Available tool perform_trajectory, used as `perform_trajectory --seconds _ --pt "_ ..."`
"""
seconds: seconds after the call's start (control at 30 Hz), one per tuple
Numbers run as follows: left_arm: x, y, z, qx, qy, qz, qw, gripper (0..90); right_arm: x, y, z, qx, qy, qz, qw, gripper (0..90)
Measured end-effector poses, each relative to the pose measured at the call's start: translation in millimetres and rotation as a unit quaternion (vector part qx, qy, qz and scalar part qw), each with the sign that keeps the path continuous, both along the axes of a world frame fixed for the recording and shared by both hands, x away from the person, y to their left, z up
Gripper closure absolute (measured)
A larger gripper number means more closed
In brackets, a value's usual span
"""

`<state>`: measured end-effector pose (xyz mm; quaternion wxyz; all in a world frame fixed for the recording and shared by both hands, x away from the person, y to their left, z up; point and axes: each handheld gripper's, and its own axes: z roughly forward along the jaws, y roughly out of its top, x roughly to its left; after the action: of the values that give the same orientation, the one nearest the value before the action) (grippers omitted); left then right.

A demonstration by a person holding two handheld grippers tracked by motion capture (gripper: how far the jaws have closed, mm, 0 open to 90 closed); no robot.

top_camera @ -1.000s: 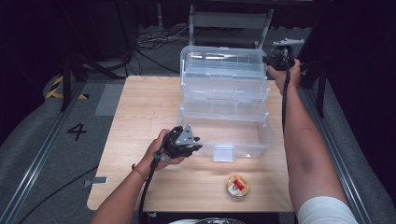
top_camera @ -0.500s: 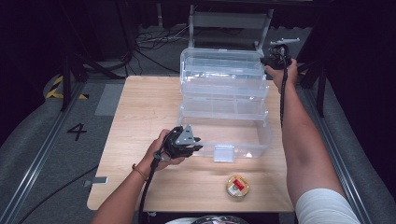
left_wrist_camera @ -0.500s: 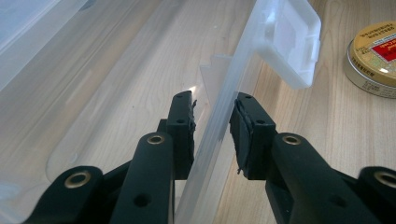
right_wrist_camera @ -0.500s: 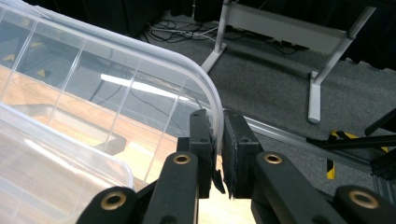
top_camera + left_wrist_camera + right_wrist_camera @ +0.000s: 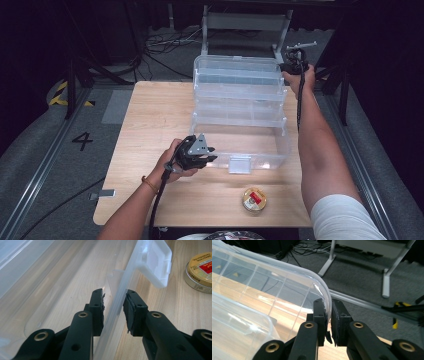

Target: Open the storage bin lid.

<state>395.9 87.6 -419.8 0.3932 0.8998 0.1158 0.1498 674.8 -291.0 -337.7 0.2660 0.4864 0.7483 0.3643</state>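
— How many clear plastic boxes are sitting on the surface?
— One clear plastic box, standing open toward the far edge, with three stepped tiers showing.
— And latches?
— One white latch is hanging on its near wall.
— Any tins?
— One round tin with a red label is lying by the near edge, toward the right corner.
— How many claws are working?
— Two: the left claw is gripping the box's near wall, the right claw is pinching the lid's far right corner.
— Arms?
— Two forearms are reaching in from the near edge.
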Motion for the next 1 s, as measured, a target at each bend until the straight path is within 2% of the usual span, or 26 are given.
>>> perform_trajectory --seconds 0.27,0.43,0.53,0.57,0.6,0.63,0.8,1.0 --pt "0.2 0.0 -0.2 -0.001 0.002 0.0 1.0 70.3 5.0 0.6 -6.1 -0.002 0.01 -0.002 0.9999 82.7" --pt "0.0 0.6 -0.4 -0.003 0.005 -0.002 1.0 70.2 7.3 2.6 -11.8 -0.021 0.022 -0.008 0.9995 82.3" --pt "0.4 0.7 -0.9 -0.005 0.007 -0.005 1.0 70.9 8.9 1.8 -22.3 -0.041 0.038 -0.007 0.9984 82.1" --pt "0.0 0.3 -1.2 -0.006 0.009 -0.003 0.9999 70.9 8.6 0.7 -24.6 -0.042 0.037 -0.006 0.9984 81.5" --pt "-0.3 0.4 -1.0 -0.005 0.011 -0.001 0.9999 70.7 8.1 -0.9 -25.2 -0.027 0.037 -0.003 0.9989 82.0" --pt "0.1 0.2 -1.1 -0.007 0.01 -0.002 0.9999 70.7 7.8 -1.5 -25.0 -0.023 0.036 -0.003 0.9991 82.2" --pt "0.7 0.1 -1.1 -0.006 0.011 -0.004 0.9999 70.7 5.2 1.0 -21.8 -0.041 0.035 -0.001 0.9986 81.8" --pt "-0.6 -1.4 -1.1 -0.006 0.009 -0.003 0.9999 70.8 1.3 -2.8 -15.5 -0.035 0.022 -0.008 0.9991 77.5"
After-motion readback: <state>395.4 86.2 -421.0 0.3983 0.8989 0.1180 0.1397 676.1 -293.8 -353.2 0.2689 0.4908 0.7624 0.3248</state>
